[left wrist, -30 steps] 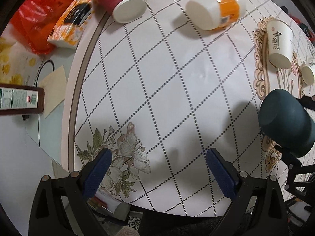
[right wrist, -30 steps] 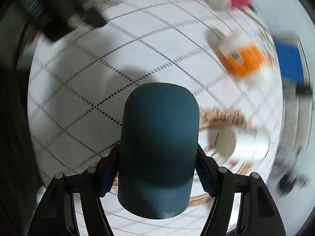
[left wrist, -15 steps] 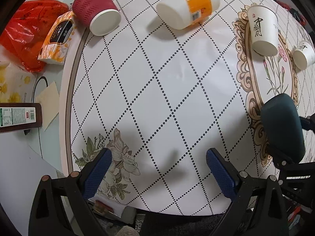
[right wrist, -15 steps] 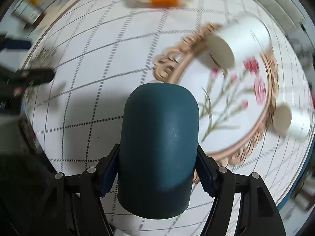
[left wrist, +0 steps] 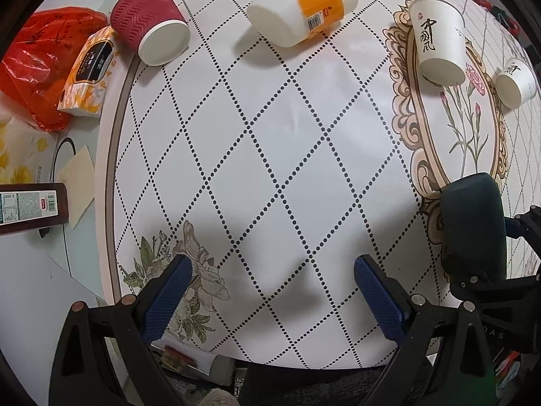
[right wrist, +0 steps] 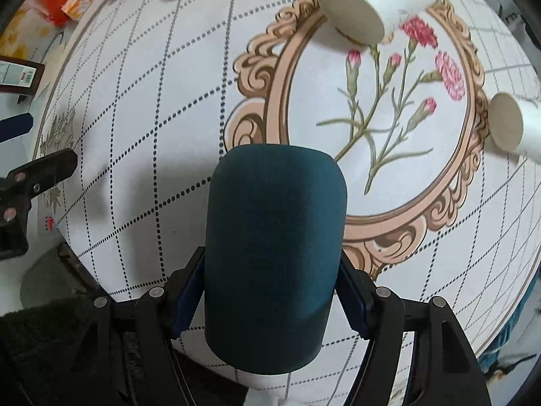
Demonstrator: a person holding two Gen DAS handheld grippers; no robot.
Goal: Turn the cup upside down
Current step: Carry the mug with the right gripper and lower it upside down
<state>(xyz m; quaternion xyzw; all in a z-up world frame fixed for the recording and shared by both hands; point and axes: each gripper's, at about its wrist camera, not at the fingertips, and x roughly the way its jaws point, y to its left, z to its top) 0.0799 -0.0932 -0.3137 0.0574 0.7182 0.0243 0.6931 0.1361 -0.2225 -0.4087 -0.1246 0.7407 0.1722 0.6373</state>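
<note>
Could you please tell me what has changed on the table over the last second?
The right gripper swung the dark teal cup it grips from the dotted grid toward the floral medallion. The grip did not change. The left gripper stayed open and empty, and the paper cups, including the red cup and orange-banded cup, stayed lying down.

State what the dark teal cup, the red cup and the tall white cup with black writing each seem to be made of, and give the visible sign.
Dark teal cup: matte, faintly grainy skin with no gloss; perhaps ceramic or coated plastic, hard to tell.
Red cup: likely paper, with a ribbed zigzag sleeve and a white rolled rim.
White cup with black writing: likely paper, with thin walls and printed characters.
</note>
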